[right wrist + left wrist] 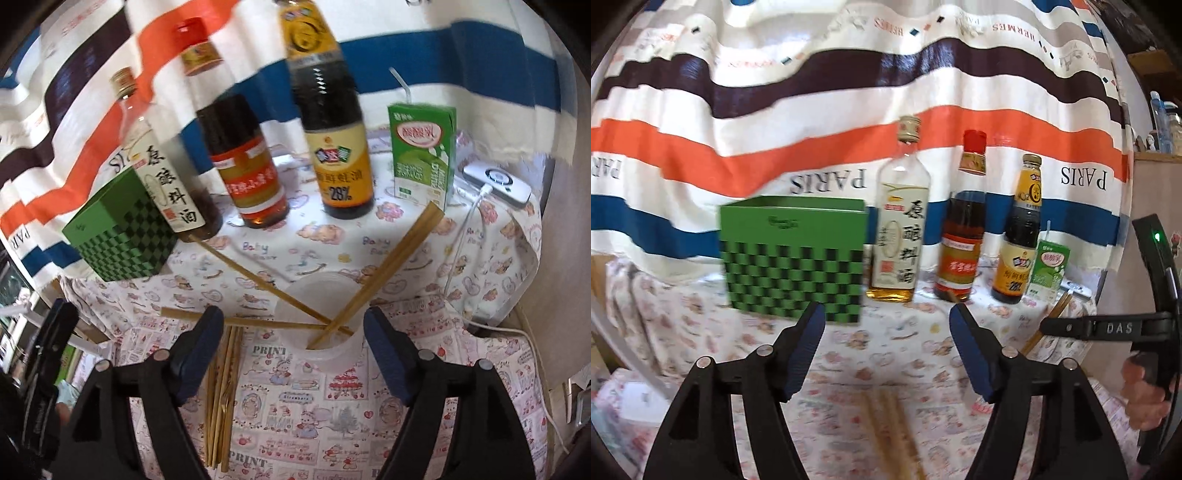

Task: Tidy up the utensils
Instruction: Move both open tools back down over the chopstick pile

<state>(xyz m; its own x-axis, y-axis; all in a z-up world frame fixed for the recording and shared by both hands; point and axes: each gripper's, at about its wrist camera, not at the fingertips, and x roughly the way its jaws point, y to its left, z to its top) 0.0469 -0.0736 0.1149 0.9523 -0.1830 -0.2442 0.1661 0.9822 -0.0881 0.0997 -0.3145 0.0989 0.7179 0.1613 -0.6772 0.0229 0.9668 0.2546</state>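
A translucent plastic cup (321, 295) stands on the printed tablecloth (332, 417) with several wooden chopsticks (388, 266) leaning out of it in different directions. A bundle of loose chopsticks (221, 398) lies on the cloth to the cup's left, and shows blurred in the left wrist view (890, 432). My right gripper (293, 325) is open and empty, just above and before the cup. My left gripper (886, 325) is open and empty, above the cloth in front of the bottles.
A green checkered box (794, 258) stands at the left. Three sauce bottles (897, 229) (964, 229) (1019, 236) and a green drink carton (1047, 273) line the back. A white device with a cable (498, 181) lies at the right. A striped curtain hangs behind.
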